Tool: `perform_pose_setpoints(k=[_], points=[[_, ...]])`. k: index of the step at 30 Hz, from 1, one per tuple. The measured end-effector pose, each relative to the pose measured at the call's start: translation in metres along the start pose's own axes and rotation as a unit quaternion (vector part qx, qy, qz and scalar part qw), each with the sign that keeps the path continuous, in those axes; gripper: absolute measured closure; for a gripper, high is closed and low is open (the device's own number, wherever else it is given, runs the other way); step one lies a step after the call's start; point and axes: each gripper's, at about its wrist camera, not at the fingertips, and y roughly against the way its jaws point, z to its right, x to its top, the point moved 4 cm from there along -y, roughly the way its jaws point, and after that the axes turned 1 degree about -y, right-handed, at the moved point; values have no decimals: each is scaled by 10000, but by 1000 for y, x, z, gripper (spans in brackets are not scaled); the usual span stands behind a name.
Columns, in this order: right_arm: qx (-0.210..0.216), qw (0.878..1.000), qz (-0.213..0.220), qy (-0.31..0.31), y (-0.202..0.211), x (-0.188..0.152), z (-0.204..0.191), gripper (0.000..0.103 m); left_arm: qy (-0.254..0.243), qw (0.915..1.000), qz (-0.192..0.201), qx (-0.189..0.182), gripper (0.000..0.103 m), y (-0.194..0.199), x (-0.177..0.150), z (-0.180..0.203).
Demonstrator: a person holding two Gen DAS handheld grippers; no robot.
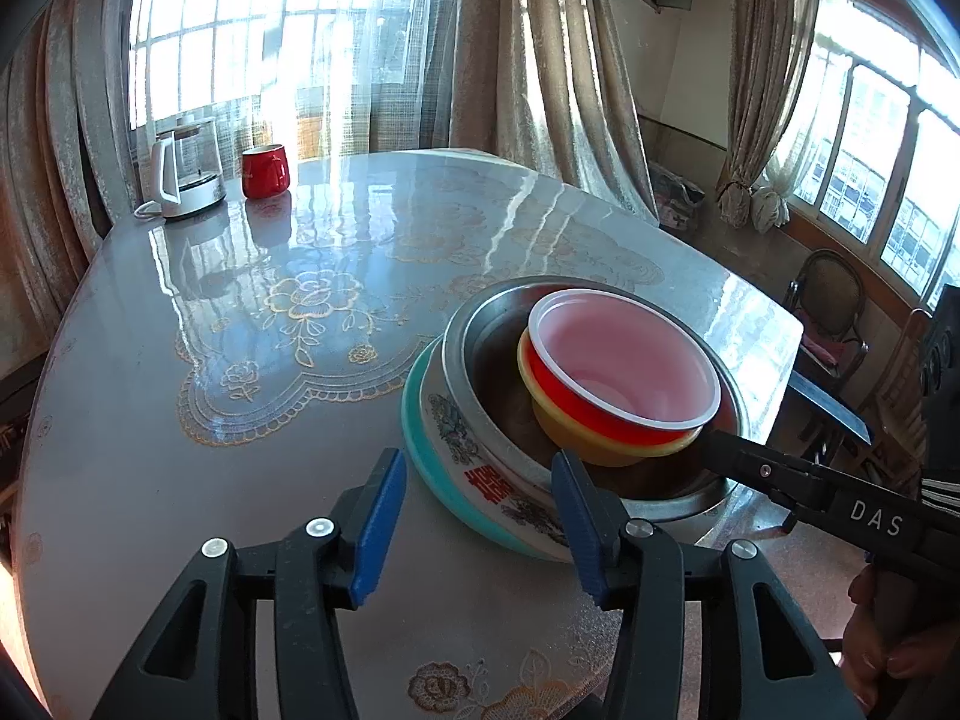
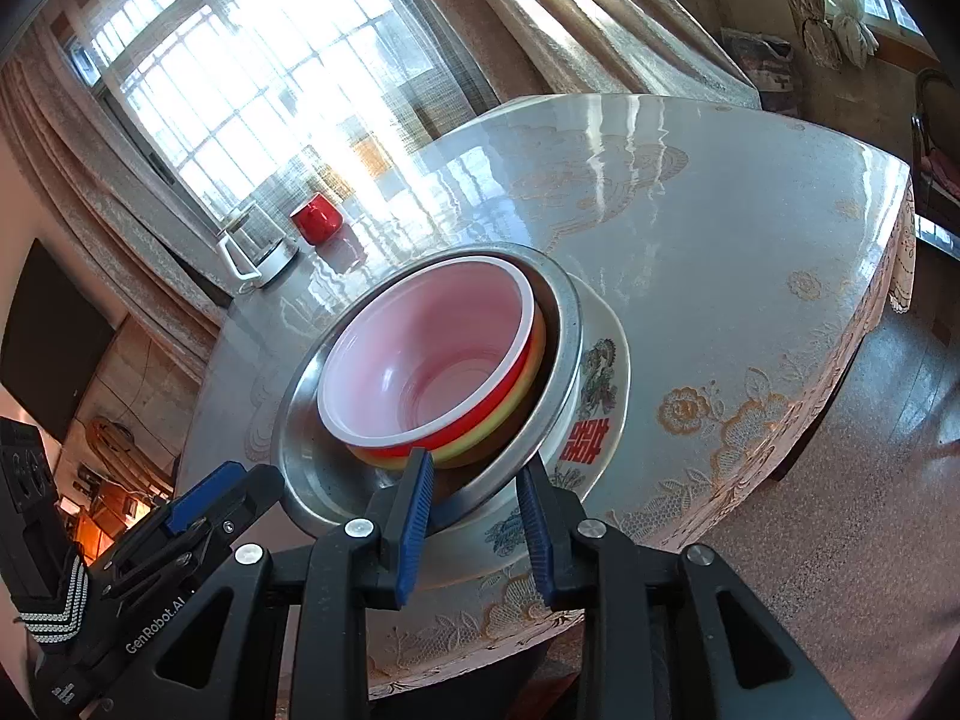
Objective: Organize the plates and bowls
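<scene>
A stack stands on the table near its right edge: a teal plate point(image 1: 414, 420), a white plate with red characters point(image 1: 480, 474), a steel basin point(image 1: 480, 354), a yellow bowl point(image 1: 570, 426) and a red bowl with white rim point(image 1: 624, 360) nested on top. My left gripper point(image 1: 480, 516) is open, its right finger over the plates' near rim. My right gripper point(image 2: 474, 504) is open, its jaws standing either side of the steel basin's point(image 2: 312, 468) near rim, below the red bowl point(image 2: 432, 360). It also shows in the left wrist view point(image 1: 738, 456).
A white kettle point(image 1: 183, 174) and a red mug point(image 1: 265, 171) stand at the table's far left by the curtained window. The table point(image 1: 270, 330) has a glossy floral cover. Chairs point(image 1: 840, 312) stand to the right by another window.
</scene>
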Motion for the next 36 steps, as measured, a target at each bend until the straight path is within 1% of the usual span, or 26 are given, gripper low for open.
perform_pose_setpoints(k=[2,4,8,10,11,14,16,17,19,20,22,23,25,28,32,36], points=[[-6,10000,23,19,0,-1,0,72,16,10000,-36,46,46,1,-2,-1],[-3,10000,40,36,1,-1,-1,71,39,9999,-74,99,38,2,-5,-2],[-67,9999,105,88,3,-4,-3,70,36,9998,-162,144,32,1,-13,-4],[-110,9997,150,125,5,-5,-5,69,47,9996,-225,143,25,0,-17,-4],[-121,9997,176,143,6,-6,-6,69,50,9996,-225,151,23,0,-19,-4],[-188,9991,307,235,9,-9,-8,67,39,9996,-150,227,16,4,-24,-4],[-240,9982,428,331,14,-12,-9,65,27,9995,-49,301,7,8,-26,-6],[-258,9978,489,378,16,-13,-10,64,15,9994,-1,341,5,11,-26,-7],[-328,9962,643,483,22,-14,-12,60,-29,9990,112,432,0,15,-26,-9],[-382,9951,734,542,24,-15,-13,57,-60,9986,189,497,0,17,-26,-9],[-481,9926,911,645,29,-17,-16,47,-114,9973,337,647,0,22,-25,-11],[-512,9916,971,685,31,-18,-18,44,-139,9966,398,715,0,24,-26,-11],[-603,9895,1062,773,33,-21,-20,33,-131,9960,461,751,0,27,-26,-14],[-722,9859,1187,930,35,-26,-25,28,58,9970,453,620,0,31,-30,-19],[-873,9822,1243,1107,36,-36,-28,24,220,9962,568,621,0,37,-35,-24],[-887,9829,1167,1117,36,-47,-28,24,177,9919,888,892,0,47,-43,-23]])
